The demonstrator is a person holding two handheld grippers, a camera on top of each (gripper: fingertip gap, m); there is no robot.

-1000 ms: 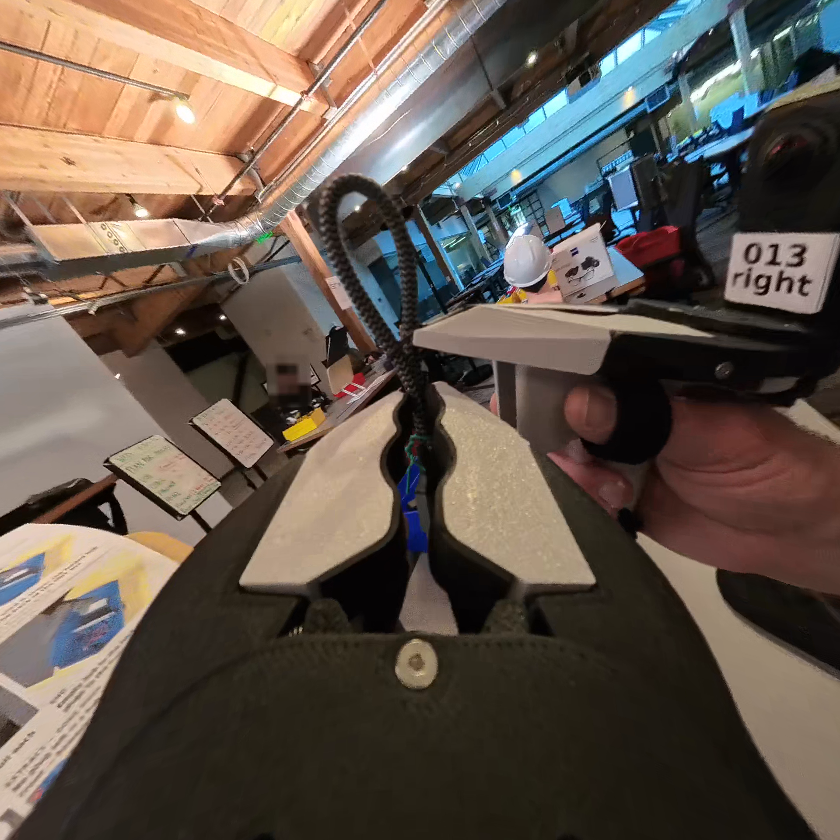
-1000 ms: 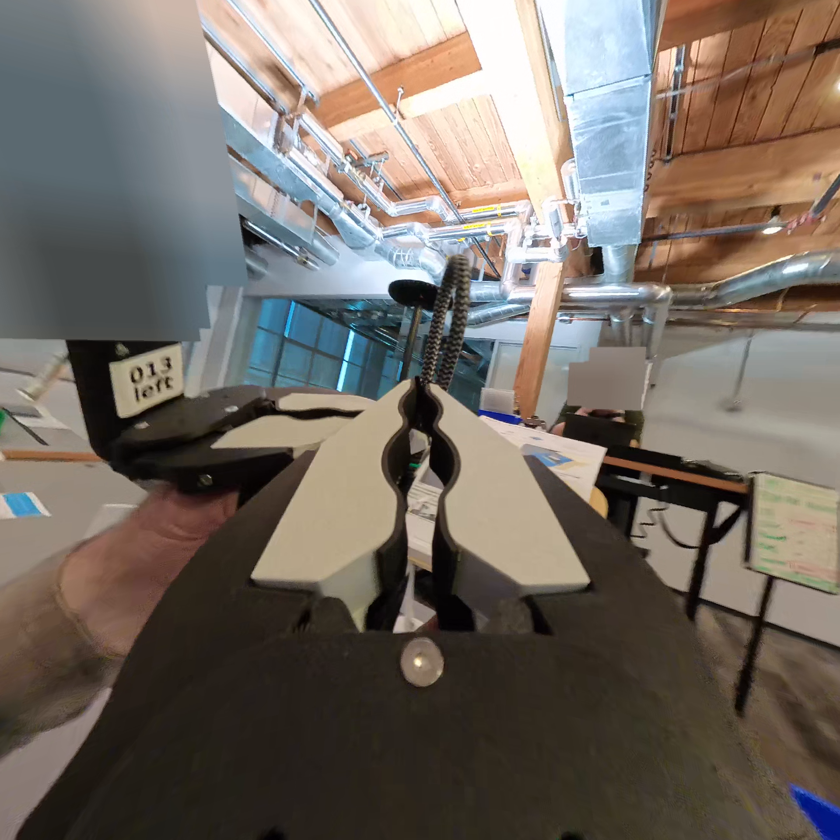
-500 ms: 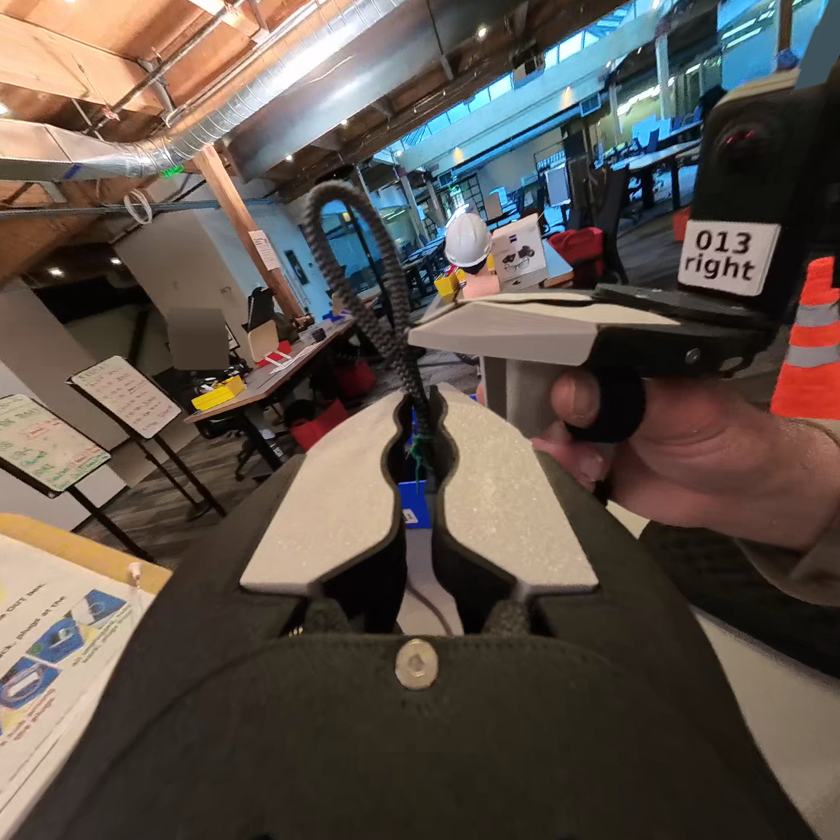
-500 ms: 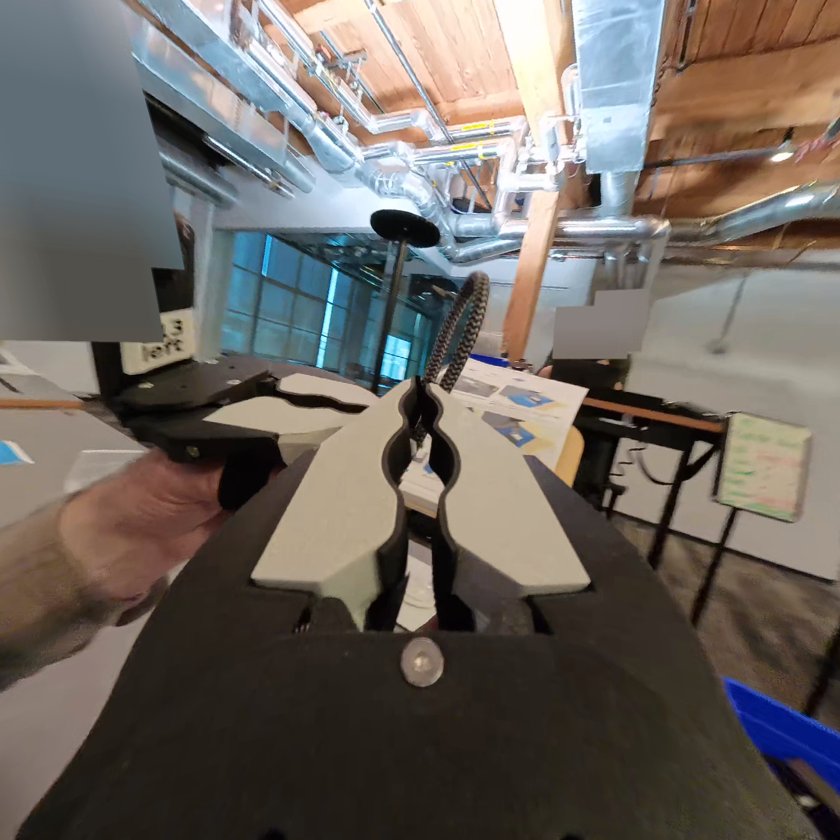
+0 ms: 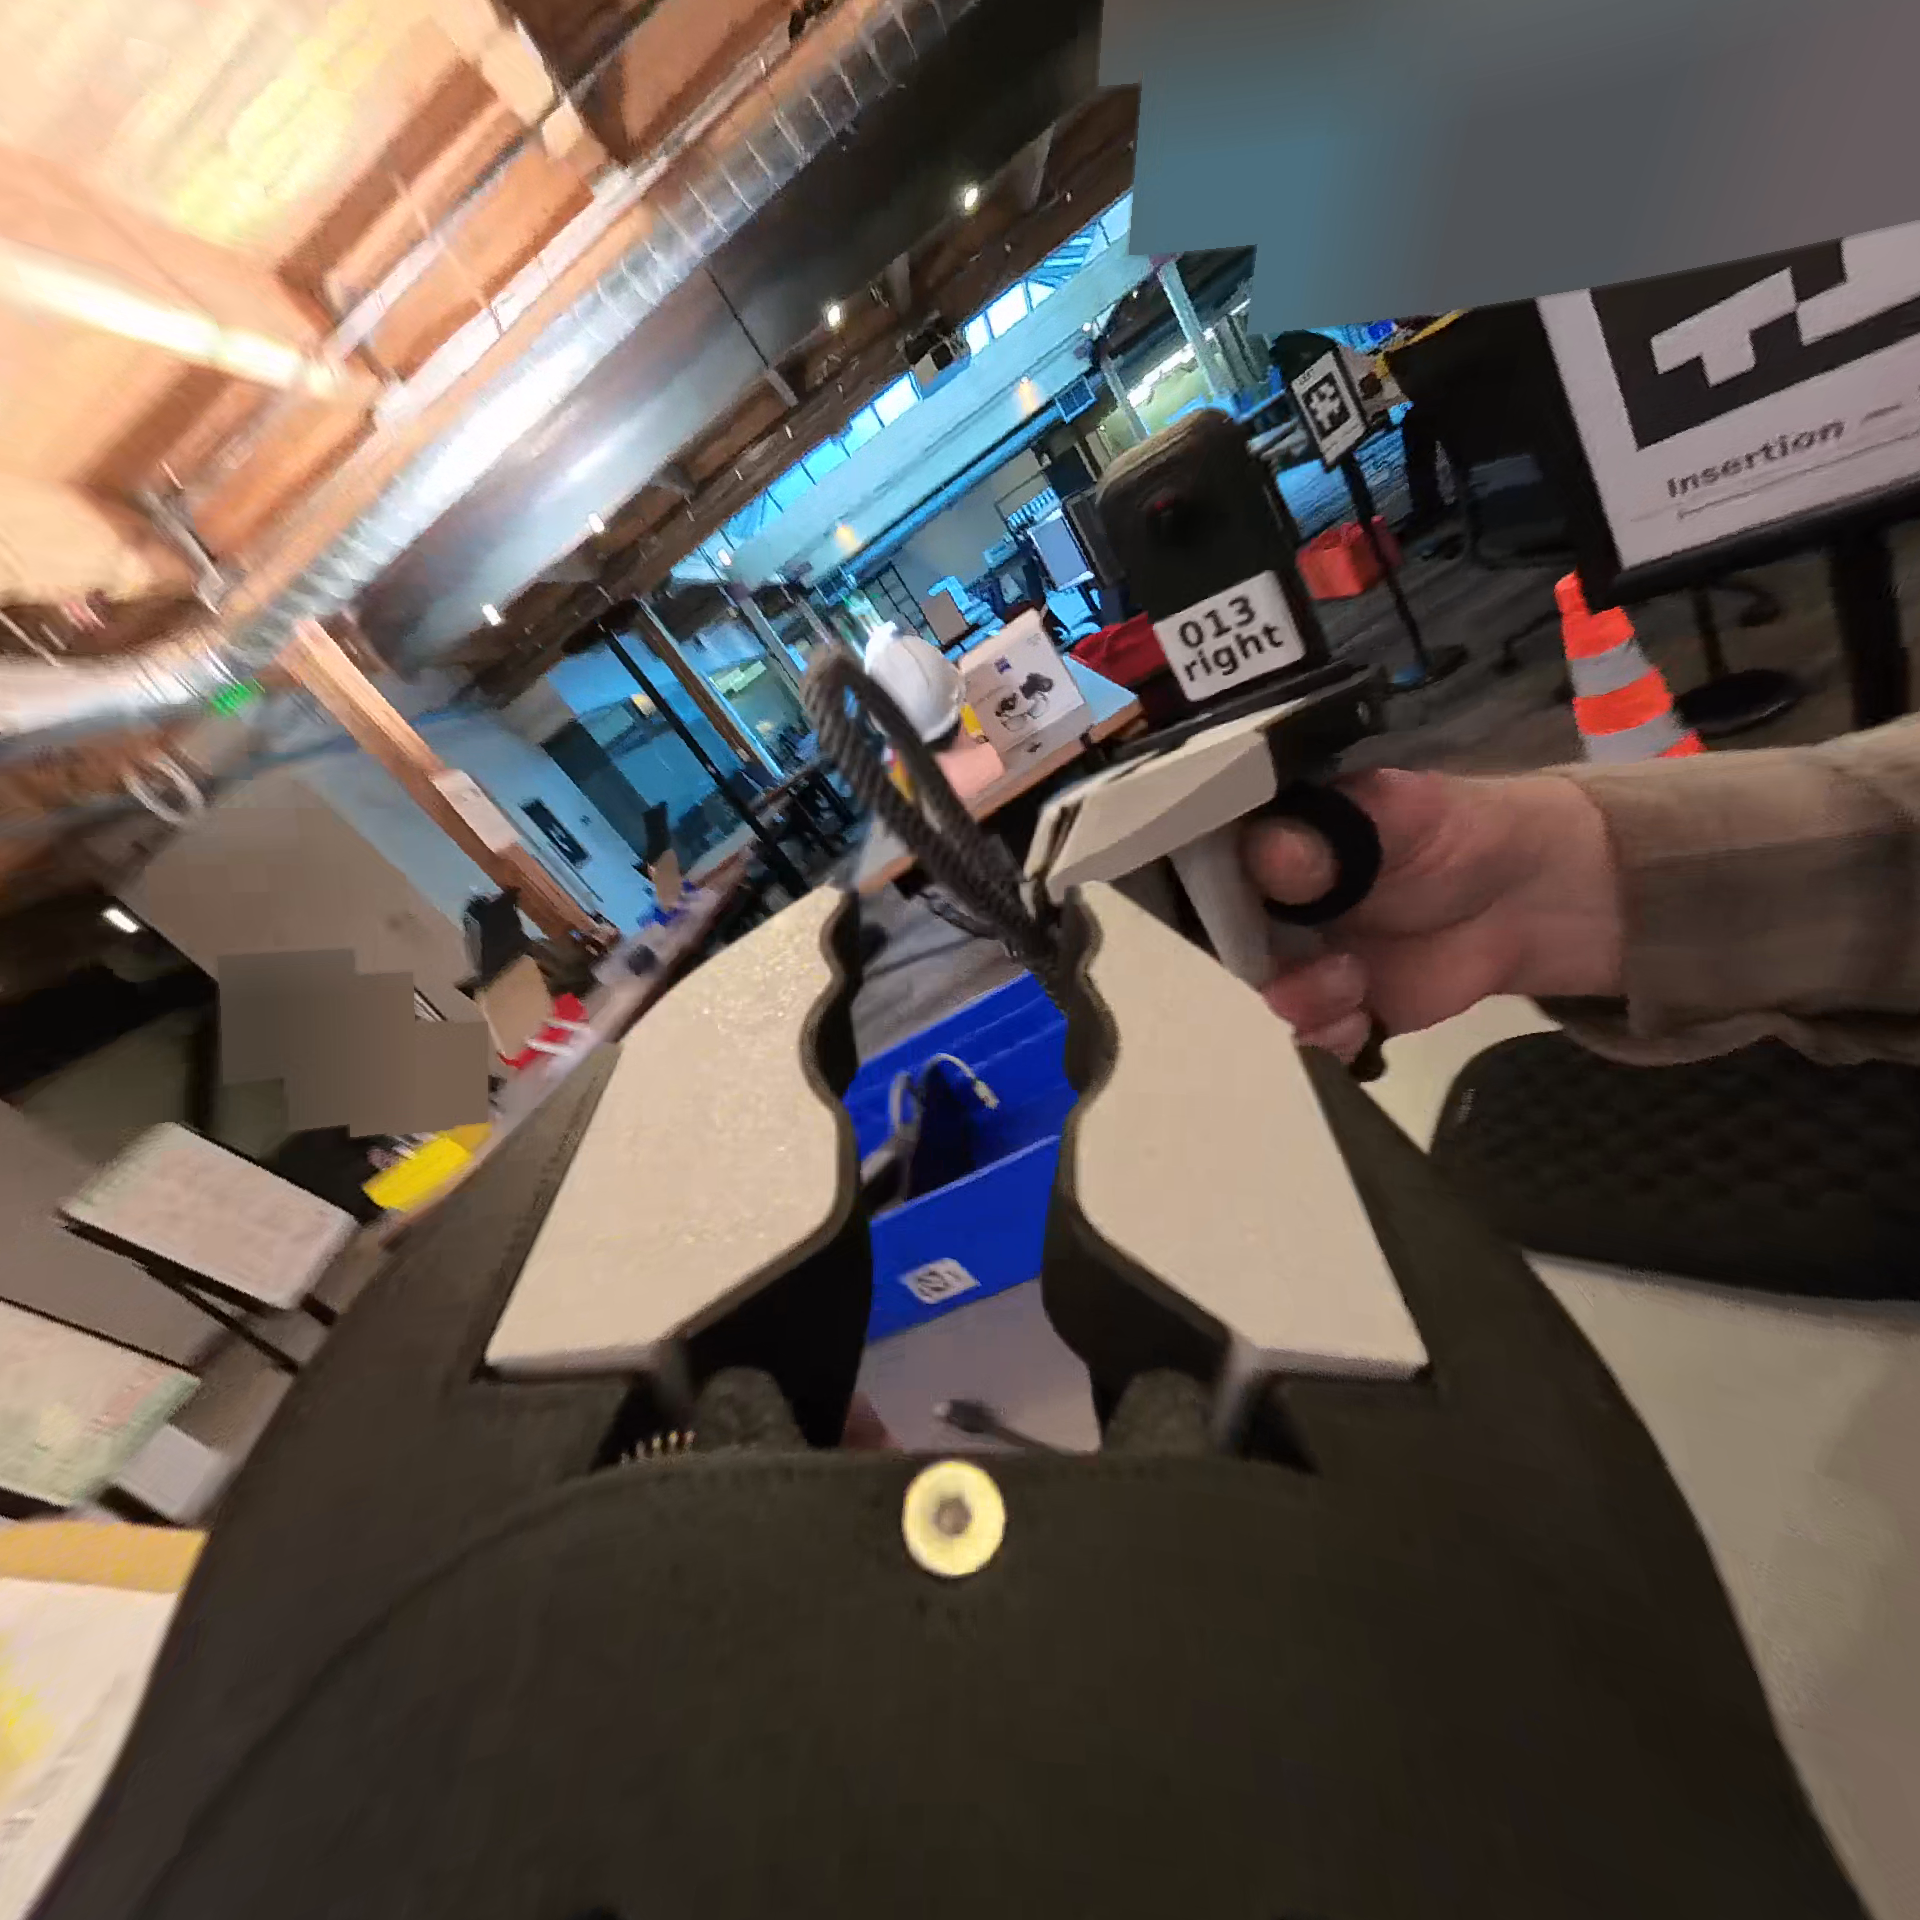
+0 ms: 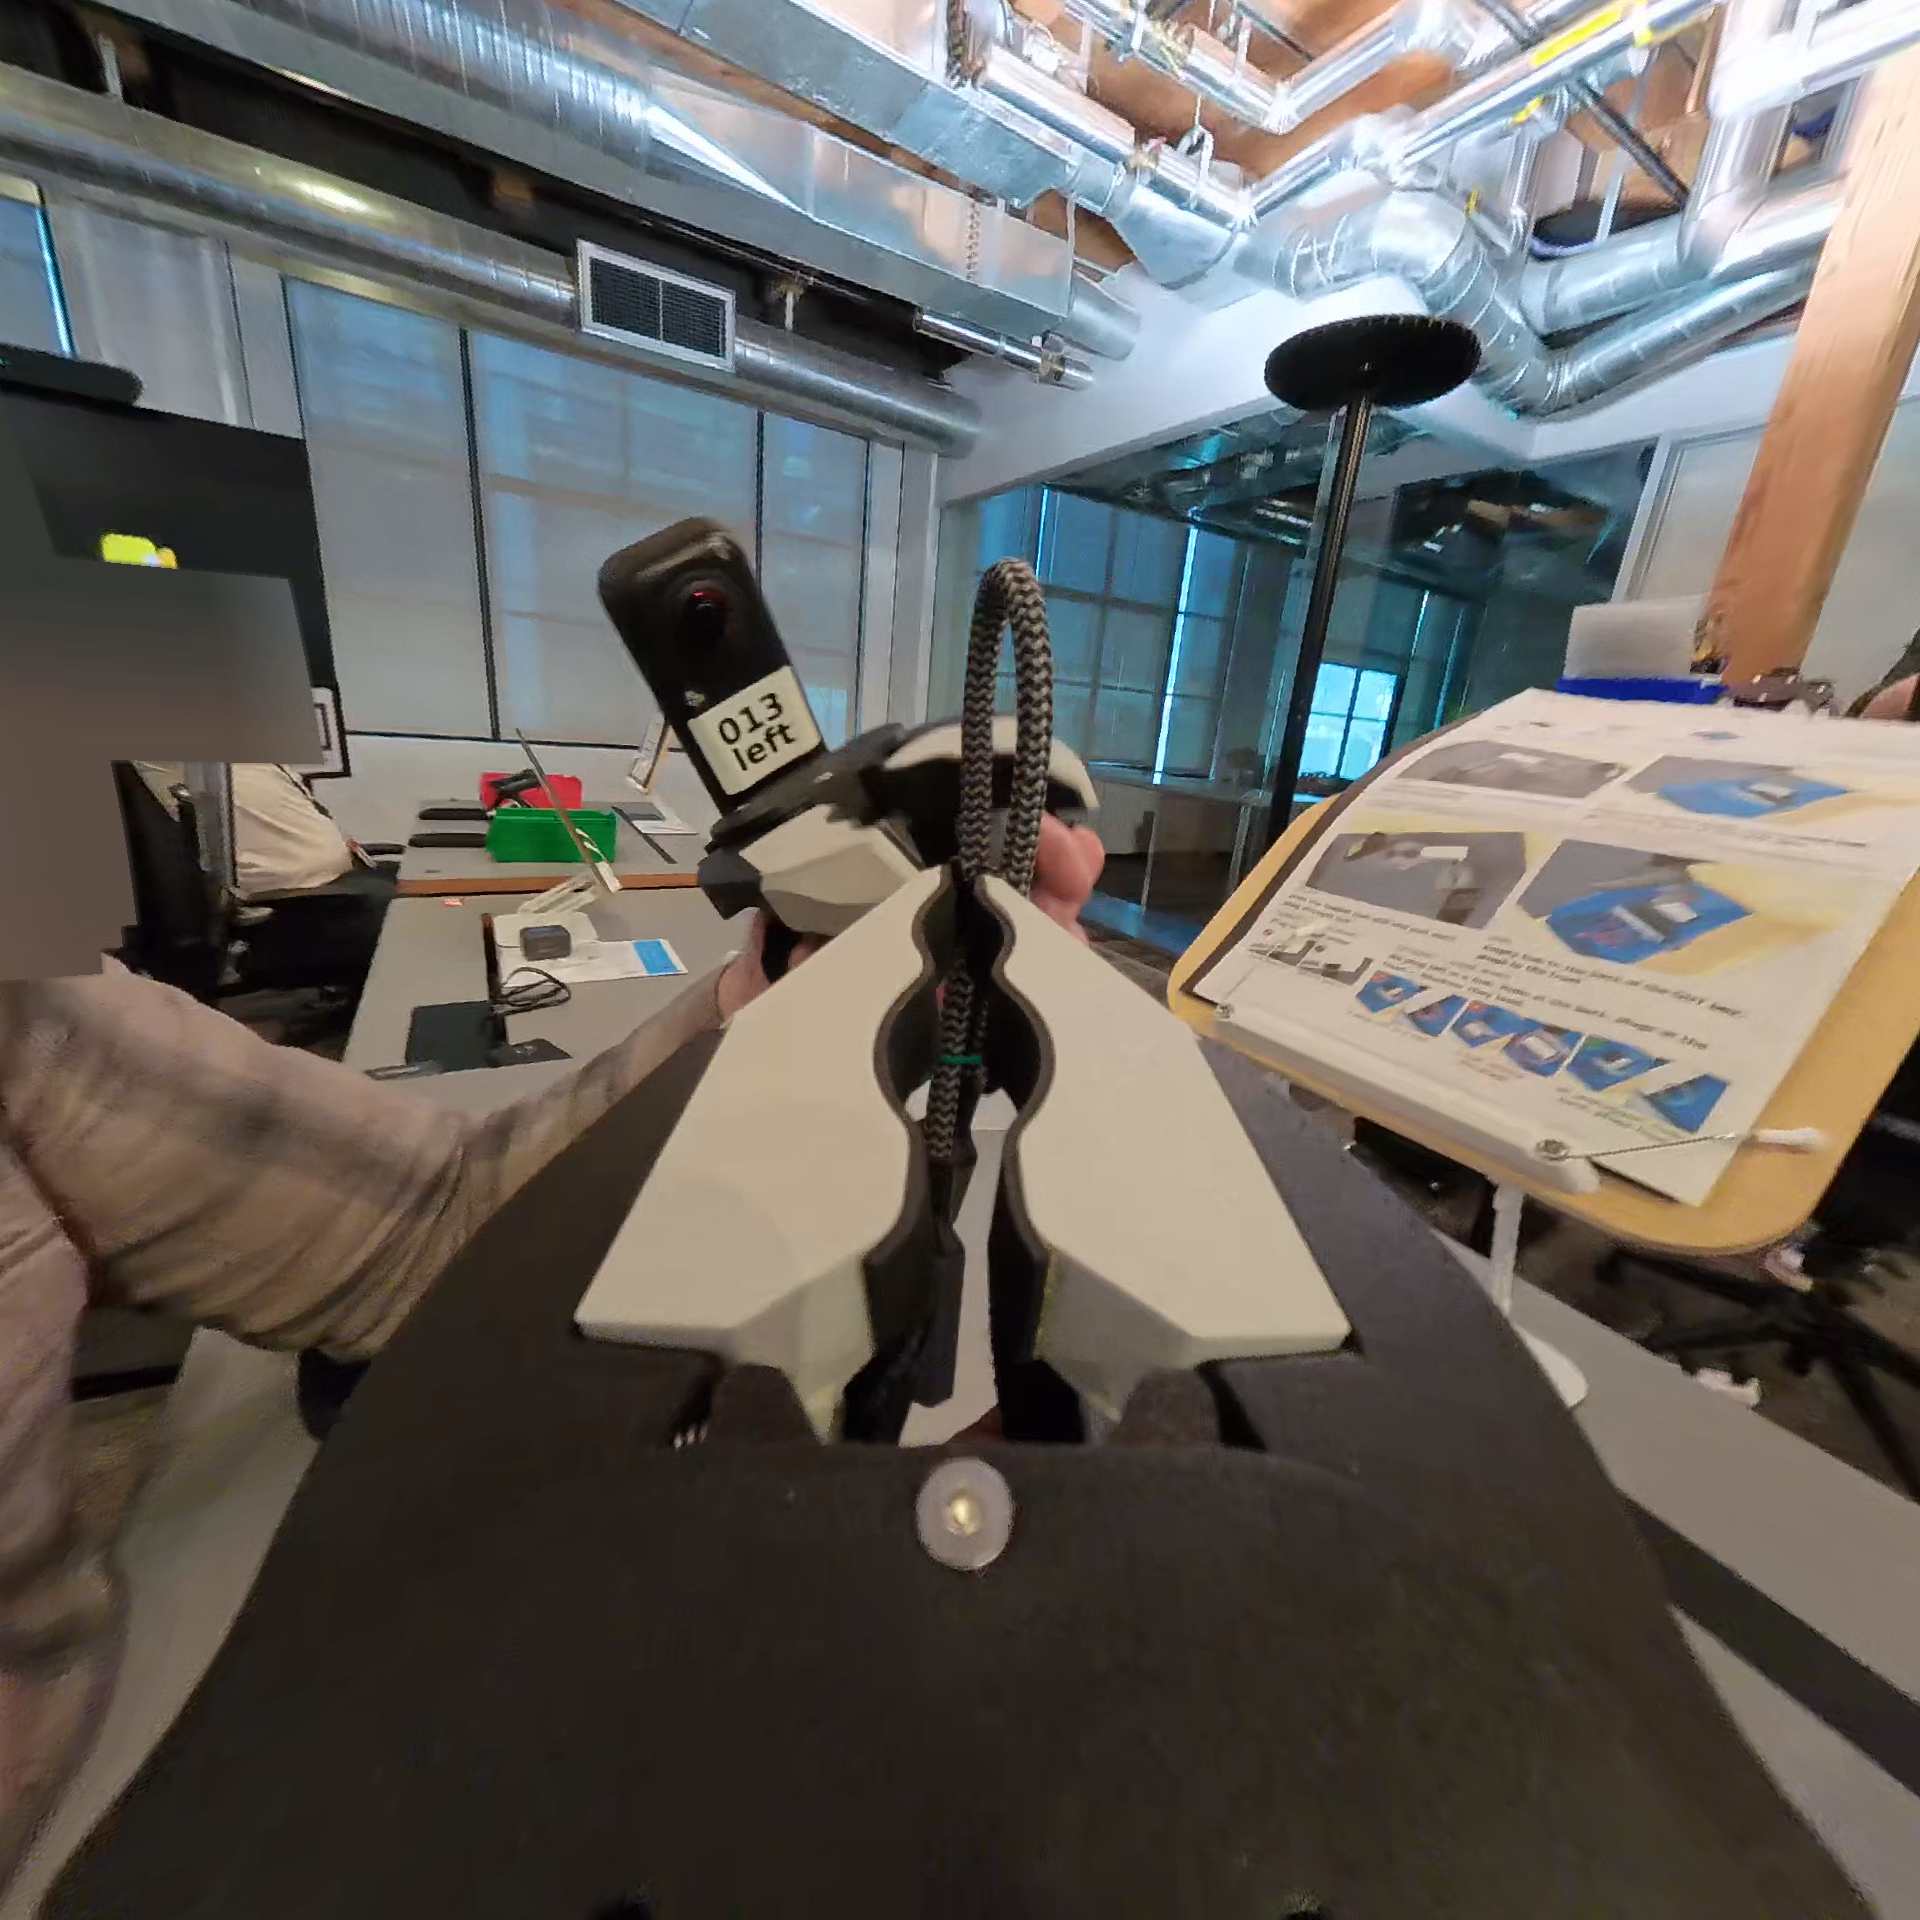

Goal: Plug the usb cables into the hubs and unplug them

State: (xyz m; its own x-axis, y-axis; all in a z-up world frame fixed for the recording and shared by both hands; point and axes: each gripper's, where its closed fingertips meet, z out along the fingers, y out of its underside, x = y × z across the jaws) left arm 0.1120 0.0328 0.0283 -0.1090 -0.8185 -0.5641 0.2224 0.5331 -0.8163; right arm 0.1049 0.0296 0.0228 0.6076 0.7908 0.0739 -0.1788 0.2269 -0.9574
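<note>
- Between the fingertips of the right gripper [image 6: 966,883] a braided cable [image 6: 1003,727] is pinched; the jaws are closed to a narrow slit on it.
- The cable is seen looped upward above the tips, both strands coming back down through the gap between the fingers; a green tie [image 6: 961,1060] is wrapped round the strands lower in the gap.
- A black plug end [image 6: 930,1340] of the cable is seen hanging low between the fingers, near the gripper body.
- The left gripper [image 5: 961,925] is held with its jaws apart; a wide gap is shown between the fingers and nothing is clamped.
- In the left wrist view the cable loop is seen touching or just beside the inner tip of that gripper's right-hand finger [image 5: 1195,1091]; which of the two cannot be told.
- The right gripper is seen there held in a hand [image 5: 1455,894], its tips meeting the cable just above the left gripper's tips.
- A blue bin [image 5: 966,1164] is seen through the open gap, on the table [image 5: 1714,1455] beyond; a thin cable with a small connector [image 5: 982,1091] is seen sticking up out of it.
- No hub can be made out in either view.
- An instruction sheet [image 6: 1558,935] on a tilted board is seen to the right in the right wrist view.
- An orange cone [image 5: 1616,675] is seen standing far right in the left wrist view.
</note>
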